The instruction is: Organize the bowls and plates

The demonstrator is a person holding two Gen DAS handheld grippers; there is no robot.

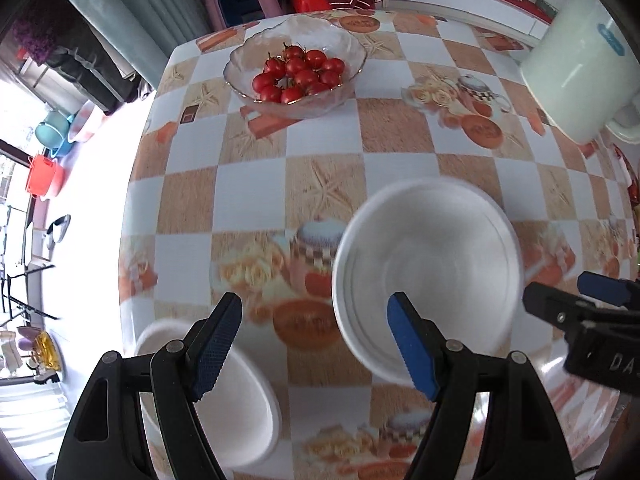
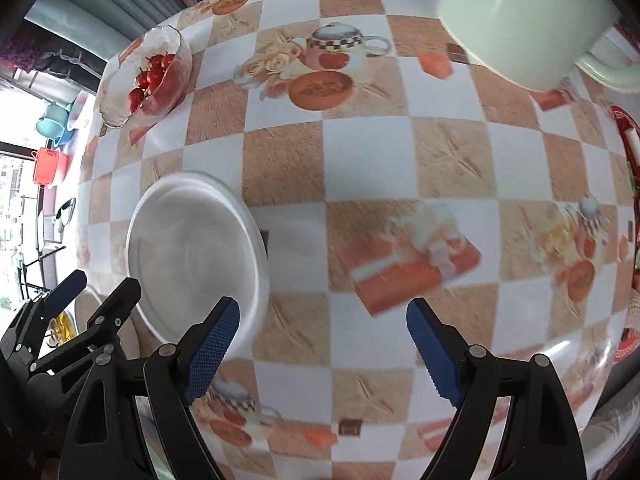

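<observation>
A white plate [image 1: 428, 272] lies on the checked tablecloth, just ahead of my left gripper [image 1: 316, 344], which is open and empty above the table. A white bowl [image 1: 236, 412] sits under its left finger near the table's left edge. In the right wrist view the same plate [image 2: 196, 256] lies ahead and to the left of my right gripper [image 2: 324, 352], which is open and empty. The left gripper [image 2: 92, 296] shows there at the lower left, and the right gripper [image 1: 576, 292] shows at the right edge of the left wrist view.
A glass bowl of cherry tomatoes [image 1: 296, 68] stands at the far left of the table [image 1: 400, 128]. A large pale green mug [image 1: 580, 68] stands at the far right. The table edge runs close on the left, with floor and stools beyond.
</observation>
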